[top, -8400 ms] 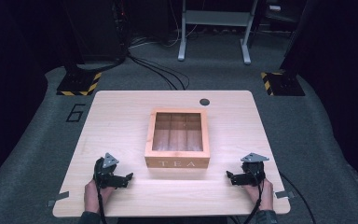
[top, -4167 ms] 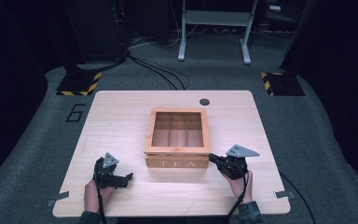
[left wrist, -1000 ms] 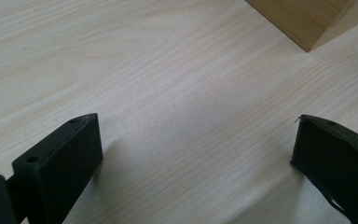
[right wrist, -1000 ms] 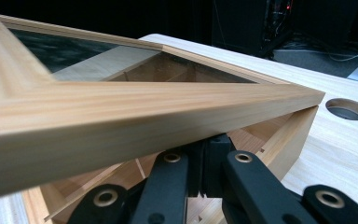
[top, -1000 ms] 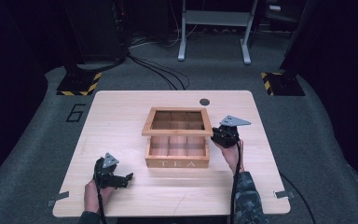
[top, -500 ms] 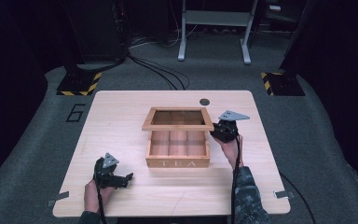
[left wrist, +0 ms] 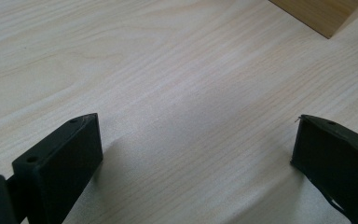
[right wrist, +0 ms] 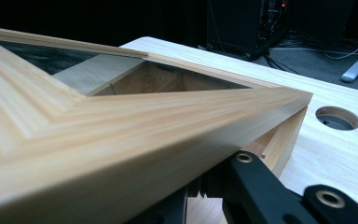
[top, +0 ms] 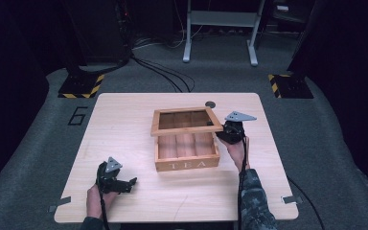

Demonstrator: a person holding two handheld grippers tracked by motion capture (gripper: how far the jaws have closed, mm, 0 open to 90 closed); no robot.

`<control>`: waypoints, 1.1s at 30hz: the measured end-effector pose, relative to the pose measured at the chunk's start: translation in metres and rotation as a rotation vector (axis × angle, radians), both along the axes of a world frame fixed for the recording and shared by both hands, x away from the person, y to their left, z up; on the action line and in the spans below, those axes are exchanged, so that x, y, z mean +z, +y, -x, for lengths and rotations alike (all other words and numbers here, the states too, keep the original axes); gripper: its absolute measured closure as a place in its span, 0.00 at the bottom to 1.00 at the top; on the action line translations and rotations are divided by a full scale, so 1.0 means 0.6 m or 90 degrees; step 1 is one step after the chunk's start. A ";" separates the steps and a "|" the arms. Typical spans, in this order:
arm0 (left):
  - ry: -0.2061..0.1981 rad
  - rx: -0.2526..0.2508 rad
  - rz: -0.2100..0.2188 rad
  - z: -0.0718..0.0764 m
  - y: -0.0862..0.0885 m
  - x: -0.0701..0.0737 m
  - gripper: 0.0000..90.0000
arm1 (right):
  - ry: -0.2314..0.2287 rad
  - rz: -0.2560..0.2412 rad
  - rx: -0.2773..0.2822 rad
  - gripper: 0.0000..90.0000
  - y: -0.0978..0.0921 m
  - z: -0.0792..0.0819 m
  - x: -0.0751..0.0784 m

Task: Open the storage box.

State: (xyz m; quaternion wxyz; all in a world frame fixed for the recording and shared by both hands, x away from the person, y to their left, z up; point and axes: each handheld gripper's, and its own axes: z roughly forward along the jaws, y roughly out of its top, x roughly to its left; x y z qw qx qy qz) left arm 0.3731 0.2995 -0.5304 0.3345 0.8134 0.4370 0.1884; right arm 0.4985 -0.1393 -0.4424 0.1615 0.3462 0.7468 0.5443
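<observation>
A wooden box point(top: 187, 164) marked TEA stands mid-table, its compartments showing. Its glass-paned lid point(top: 184, 128) is hinged at the back and tilted up, front edge off the box. My right gripper point(top: 223, 134) is at the lid's front right corner. In the right gripper view the lid point(right wrist: 121, 140) lies across my gripper point(right wrist: 205, 189), whose jaws stand close together under that corner, above the box wall point(right wrist: 284, 140). My left gripper point(top: 129, 184) rests on the table at the front left, open; between its fingers point(left wrist: 196, 140) is bare wood.
The pale wooden table point(top: 124, 124) has a round cable hole point(top: 210, 104) behind the box, also visible in the right gripper view point(right wrist: 338, 117). A corner of the box point(left wrist: 321, 14) shows far off in the left gripper view. Dark floor, cables and stands surround the table.
My right gripper moved from the table's front right to the box, closed at the lid's corner and raised it; over the last second the lid has tilted higher. The left gripper has stayed still.
</observation>
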 end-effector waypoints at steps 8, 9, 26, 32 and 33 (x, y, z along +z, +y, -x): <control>0.001 0.000 0.001 0.000 0.000 0.000 0.02 | -0.011 0.007 0.004 0.99 0.000 0.000 0.004; -0.001 0.000 -0.001 0.000 0.000 0.000 0.02 | -0.013 0.007 0.003 0.99 0.000 0.000 0.004; -0.006 -0.007 -0.008 -0.001 0.001 0.001 0.02 | -0.025 0.013 0.009 0.99 0.003 -0.008 0.024; -0.002 0.000 0.000 0.000 0.000 0.000 0.02 | -0.026 0.015 0.011 0.99 0.003 -0.009 0.024; -0.004 -0.003 -0.004 -0.001 0.001 0.000 0.02 | -0.025 0.016 0.012 0.99 0.003 -0.009 0.024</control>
